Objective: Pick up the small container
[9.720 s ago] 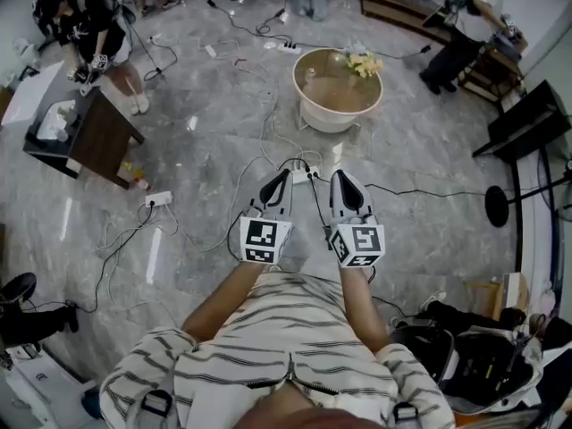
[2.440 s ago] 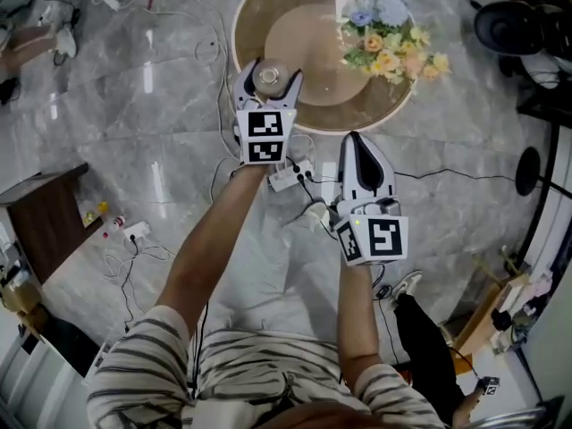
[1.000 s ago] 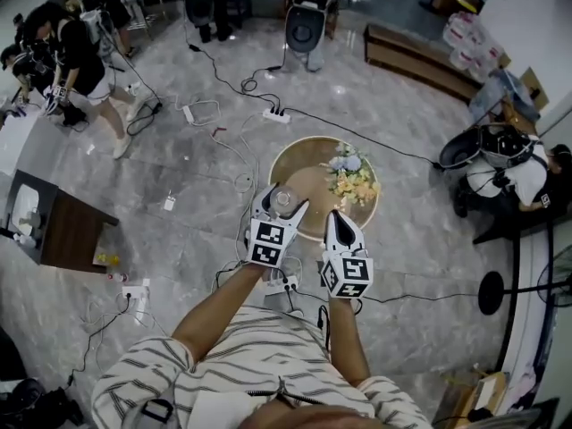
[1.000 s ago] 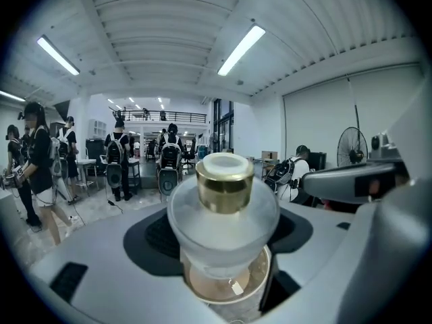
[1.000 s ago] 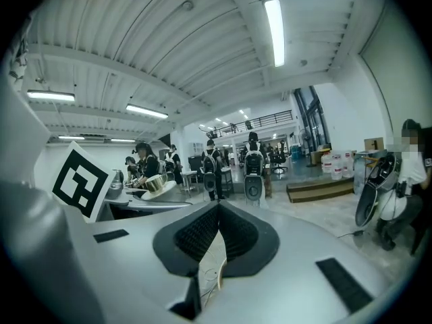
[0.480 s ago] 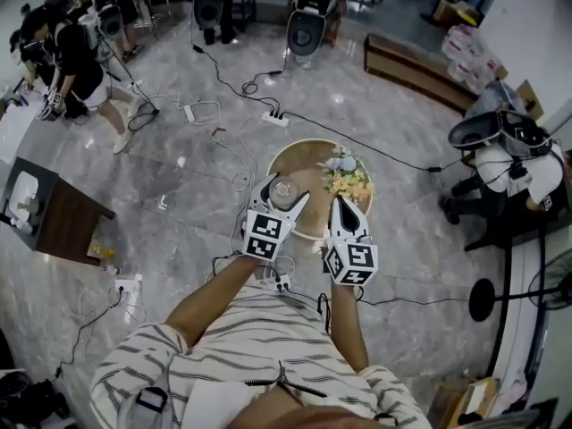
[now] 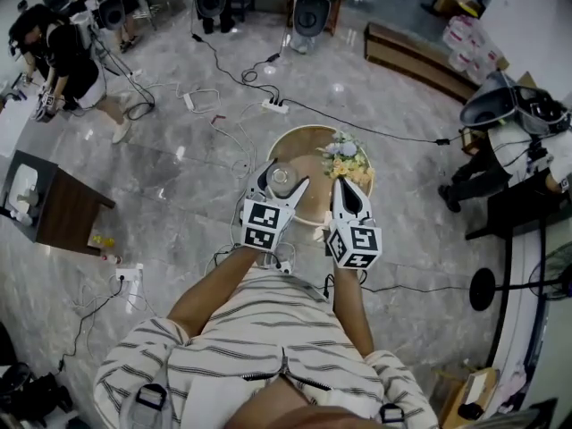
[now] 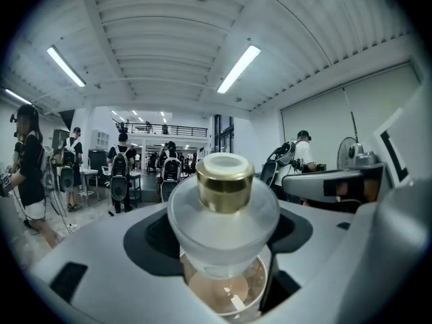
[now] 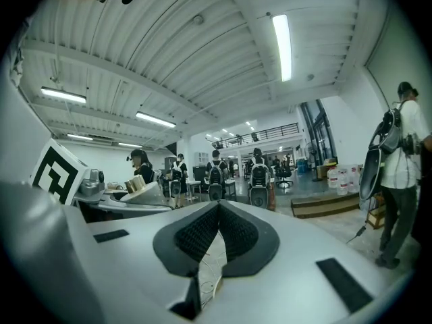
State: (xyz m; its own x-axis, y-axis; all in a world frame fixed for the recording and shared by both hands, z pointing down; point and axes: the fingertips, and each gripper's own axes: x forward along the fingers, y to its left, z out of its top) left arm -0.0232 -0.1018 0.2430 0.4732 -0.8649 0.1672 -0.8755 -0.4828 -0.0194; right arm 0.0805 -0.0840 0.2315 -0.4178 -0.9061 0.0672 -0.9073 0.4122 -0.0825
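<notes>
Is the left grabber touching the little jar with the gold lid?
Touching. The left gripper view shows the left gripper closed on the small container, both jaws pressed against its frosted sides.

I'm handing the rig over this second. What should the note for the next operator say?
Left hand-held gripper: shut on the container, gold cap up.
Right hand-held gripper: shut, empty, beside the left one.
Container: in the air, over the near side of the round table. Flowers sit on the table.
Done: container picked up.
Left: nothing apparent; hold the grip steady.
</notes>
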